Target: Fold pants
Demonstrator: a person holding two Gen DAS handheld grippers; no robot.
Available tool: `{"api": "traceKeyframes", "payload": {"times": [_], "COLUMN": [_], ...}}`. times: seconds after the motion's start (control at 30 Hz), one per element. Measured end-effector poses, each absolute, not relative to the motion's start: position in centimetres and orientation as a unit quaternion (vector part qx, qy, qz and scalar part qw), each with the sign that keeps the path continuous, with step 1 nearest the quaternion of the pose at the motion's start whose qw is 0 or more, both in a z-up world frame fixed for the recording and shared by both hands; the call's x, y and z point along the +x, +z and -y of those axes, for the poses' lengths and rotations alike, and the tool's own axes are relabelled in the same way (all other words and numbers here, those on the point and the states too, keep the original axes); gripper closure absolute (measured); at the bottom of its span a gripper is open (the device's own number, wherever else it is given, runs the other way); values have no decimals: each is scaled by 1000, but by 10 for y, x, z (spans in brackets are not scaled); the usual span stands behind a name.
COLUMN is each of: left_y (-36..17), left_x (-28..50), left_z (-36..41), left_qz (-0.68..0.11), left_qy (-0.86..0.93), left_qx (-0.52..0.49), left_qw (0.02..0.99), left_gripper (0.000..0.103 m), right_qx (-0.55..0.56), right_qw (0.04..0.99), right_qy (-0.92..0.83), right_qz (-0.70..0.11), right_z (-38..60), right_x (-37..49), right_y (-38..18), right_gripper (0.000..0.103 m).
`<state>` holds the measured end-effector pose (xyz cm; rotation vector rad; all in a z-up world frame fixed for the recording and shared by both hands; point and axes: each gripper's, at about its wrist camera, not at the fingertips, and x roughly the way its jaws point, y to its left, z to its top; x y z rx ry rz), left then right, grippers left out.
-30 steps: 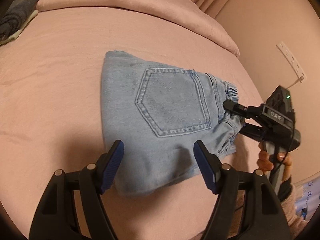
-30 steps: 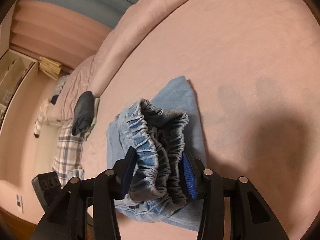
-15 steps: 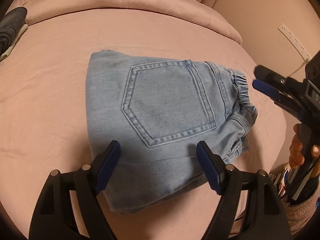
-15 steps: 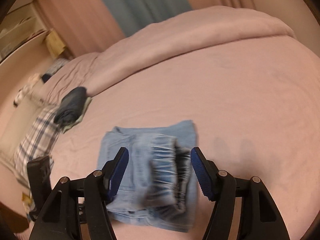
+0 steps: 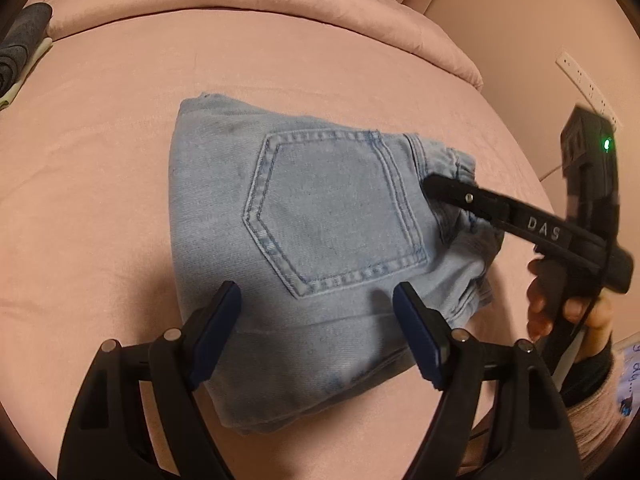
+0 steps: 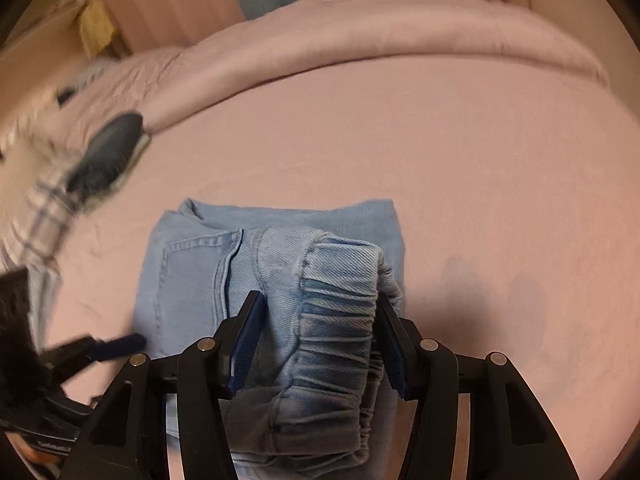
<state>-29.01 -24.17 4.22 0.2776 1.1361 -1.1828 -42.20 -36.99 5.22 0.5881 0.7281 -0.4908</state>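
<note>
The folded pants (image 5: 320, 248), light blue denim with a stitched back pocket (image 5: 336, 216) facing up, lie as a compact bundle in the middle of the pink bed (image 5: 120, 160); their gathered elastic waistband (image 6: 340, 320) forms the bundle's edge nearest the right gripper. The right gripper (image 6: 320, 340) straddles that waistband, its blue-padded jaws just having been closing, with the bunched fabric between them; the right pad sits against the cloth, while the left pad appears to keep a narrow gap, so whether it truly clamps the pants I cannot tell. The left gripper (image 5: 316, 320) hovers above the pants' near edge beside the pocket, jaws spread wide and gripping nothing. A hand (image 5: 568, 304) holds the right gripper's handle beyond the waistband side of the pants. Past the pants' far side a rolled pink duvet (image 5: 240, 0) borders the bed; a dark folded garment (image 5: 20, 40) lies well apart from the pants, at the bed's far left.
</note>
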Motion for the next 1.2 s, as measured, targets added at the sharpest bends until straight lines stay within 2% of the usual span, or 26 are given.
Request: {"api": "traceKeyframes", "payload": {"times": [0.3,0.53,0.6,0.67,0.73,1.2], "left_y": [67,50,42,39,39,46], "left_x": [-273,-262,-258,-255,-251,-244], "left_z": [280,316,321,323,325,314], "left_qz": [-487,-511,-525,-533,-539,-556], "left_qy": [-530,-518,-515,-519,-521,-516], "left_qx": [103,108,108,98,90,46], "left_qw": [686,677,669,660,656,650], "left_gripper": [25,25,21,16,15,18], "right_qx": [236,255,259,262,268,274], "right_qw": [882,878,874,870,867,856], "right_qy": [-256,-250,-250,-248,-245,-260], "right_qz": [-319,-319,-326,-337,-341,-354], "right_z": [351,349,350,351,350,346], "right_x": [-437,-442,-443,-443,-444,-446], "right_y": [77,73,68,61,56,50], "right_gripper": [48,47,47,47,47,45]}}
